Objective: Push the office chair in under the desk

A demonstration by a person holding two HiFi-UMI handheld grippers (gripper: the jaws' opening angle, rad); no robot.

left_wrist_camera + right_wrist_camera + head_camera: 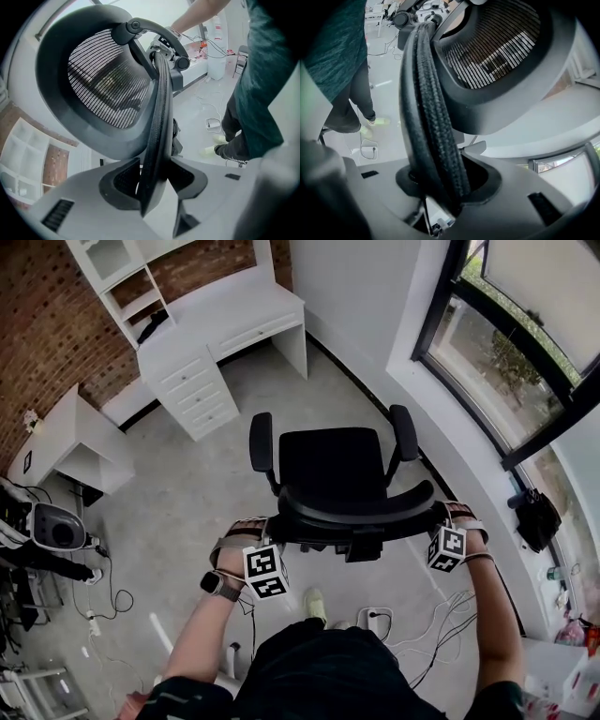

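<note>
**Both grippers hold the chair's back, desk far off**

The office chair (333, 465) stands on the grey floor (187, 493) in the middle of the room, just in front of the person. Its seat (330, 457) points to the far side. The left gripper (154, 187) has its fingers clenched on the left end of the backrest (361, 512), and the black rim passes between them. The right gripper (440, 187) grasps the right end of the same rim in the same way, with its fingers pressed on the padded edge. The white desk (234, 310) is at the far left, against the brick wall (47, 324), with its drawers (197, 390) on the left side. The chair is well apart from it and not under it. A window (525, 343) runs along the right.
</note>
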